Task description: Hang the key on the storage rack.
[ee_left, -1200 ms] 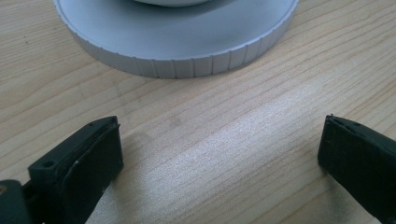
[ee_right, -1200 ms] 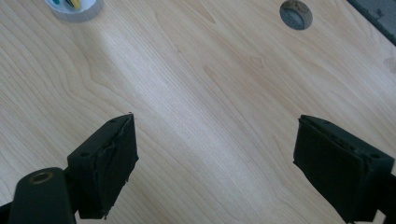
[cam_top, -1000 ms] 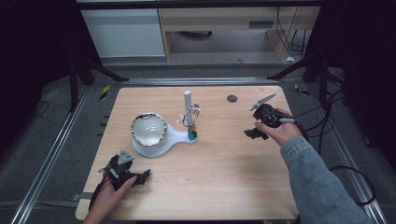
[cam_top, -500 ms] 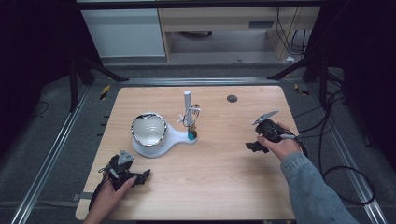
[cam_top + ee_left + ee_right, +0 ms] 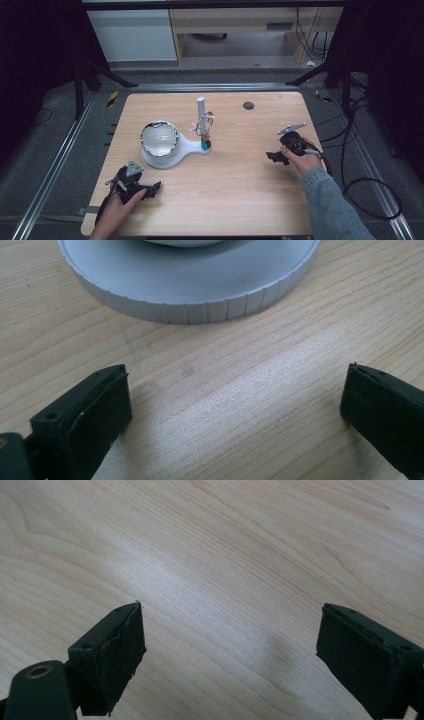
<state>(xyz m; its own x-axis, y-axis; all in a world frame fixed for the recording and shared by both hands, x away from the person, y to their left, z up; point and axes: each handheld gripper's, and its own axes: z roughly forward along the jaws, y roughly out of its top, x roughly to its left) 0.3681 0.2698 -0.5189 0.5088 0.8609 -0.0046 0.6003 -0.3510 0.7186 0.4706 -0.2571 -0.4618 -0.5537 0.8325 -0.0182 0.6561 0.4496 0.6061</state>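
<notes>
The light wooden table (image 5: 240, 200) lies bare across its near half and right side, giving open passage between the left claw (image 5: 150, 190) and right claw (image 5: 272, 157). Mid-table, a white teardrop-shaped base (image 5: 185, 149) carrying a shiny round metal bowl (image 5: 159, 138) and an upright white post (image 5: 201, 107) blocks the way. The base's ribbed edge (image 5: 200, 310) sits near the left claw's wide-apart jaws. A small dark round disc (image 5: 248, 105) lies toward the far edge.

Wooden table and its surroundings

A light wooden table (image 5: 230, 200) carries a white stand (image 5: 186, 148) holding a shiny bowl (image 5: 159, 138), with a white upright post (image 5: 201, 107) beside it. A small dark disc (image 5: 248, 105) lies near the far edge. Black cables (image 5: 360, 165) trail over the grey floor (image 5: 45, 150) at the right.
</notes>
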